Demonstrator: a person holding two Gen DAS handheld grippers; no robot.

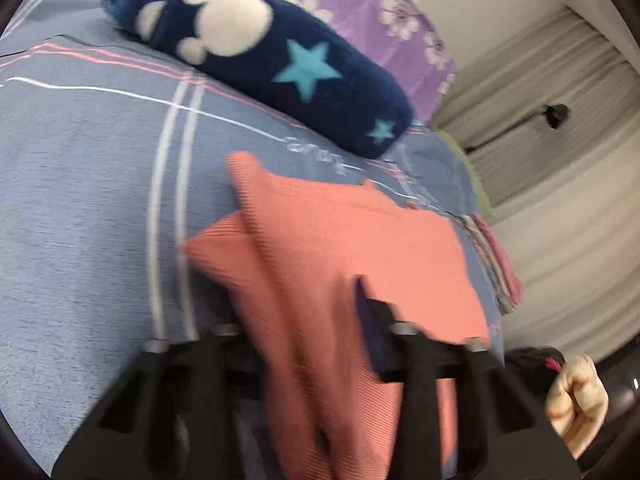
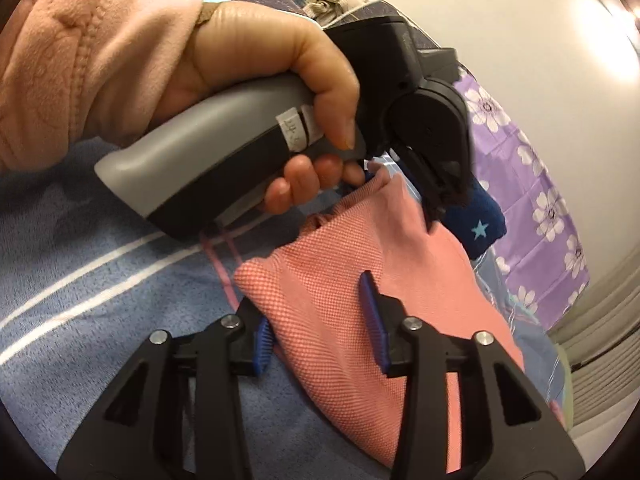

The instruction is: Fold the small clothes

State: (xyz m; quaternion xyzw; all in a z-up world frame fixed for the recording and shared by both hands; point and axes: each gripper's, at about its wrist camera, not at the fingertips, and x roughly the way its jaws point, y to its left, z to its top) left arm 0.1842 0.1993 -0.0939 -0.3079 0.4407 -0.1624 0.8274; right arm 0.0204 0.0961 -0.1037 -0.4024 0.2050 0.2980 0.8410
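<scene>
A small salmon-pink knit garment point(image 1: 340, 236) lies partly folded on the blue striped bedsheet point(image 1: 88, 184). My left gripper point(image 1: 304, 332) stands open over the garment's near edge, with cloth running between its fingers; the view is blurred. In the right wrist view the garment point(image 2: 332, 280) lies between the fingers of my right gripper point(image 2: 320, 332), which is open with its blue pads point(image 2: 374, 320) apart. The left gripper point(image 2: 436, 196), held in a hand with a pink fleece sleeve, hangs over the garment's far edge.
A rolled navy fleece blanket point(image 1: 256, 56) with white paws and blue stars lies behind the garment. A purple flowered sheet point(image 1: 360, 4) is beyond it. The bed's right edge point(image 1: 492, 264) drops off toward a pale curtain point(image 1: 560, 200).
</scene>
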